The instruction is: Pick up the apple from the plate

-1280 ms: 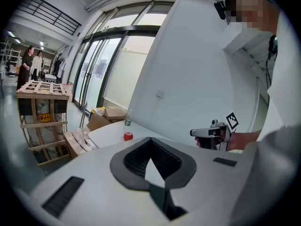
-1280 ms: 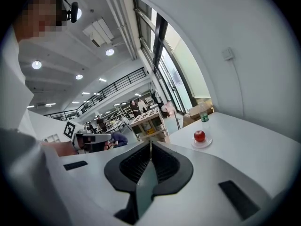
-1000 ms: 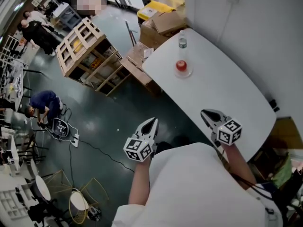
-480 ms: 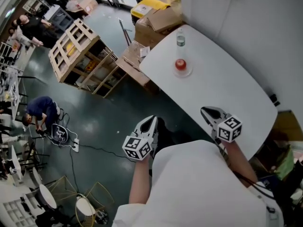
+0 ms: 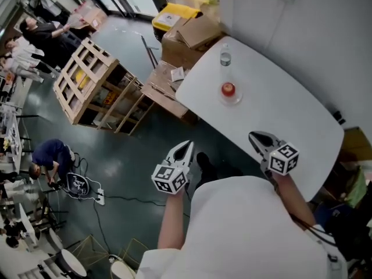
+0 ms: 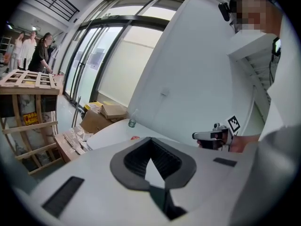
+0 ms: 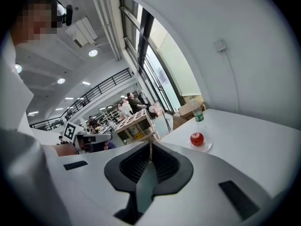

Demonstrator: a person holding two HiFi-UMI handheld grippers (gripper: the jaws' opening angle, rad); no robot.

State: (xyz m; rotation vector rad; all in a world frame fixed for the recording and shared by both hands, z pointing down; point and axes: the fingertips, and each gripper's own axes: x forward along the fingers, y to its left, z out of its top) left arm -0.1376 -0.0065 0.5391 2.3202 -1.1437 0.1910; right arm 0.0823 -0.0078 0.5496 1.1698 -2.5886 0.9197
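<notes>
A red apple (image 5: 228, 89) sits on a small clear plate (image 5: 234, 97) toward the far end of a white oval table (image 5: 273, 115); the right gripper view shows the apple (image 7: 197, 138) ahead and to the right. My right gripper (image 5: 256, 137) hangs over the table's near end, well short of the plate, jaws shut and empty. My left gripper (image 5: 185, 149) is off the table's left side, above the dark floor, also shut with nothing in it. In the left gripper view the apple (image 6: 135, 138) is a small red spot far ahead.
A clear water bottle (image 5: 225, 55) stands just beyond the plate. Cardboard boxes (image 5: 189, 36) and wooden pallets (image 5: 93, 86) lie left of the table. A white wall (image 5: 302, 28) runs along the table's far side. People stand at the far left.
The head view has shifted; the table and apple sit slightly lower and to the right in it. Both grippers have moved forward, keeping their shut jaws.
</notes>
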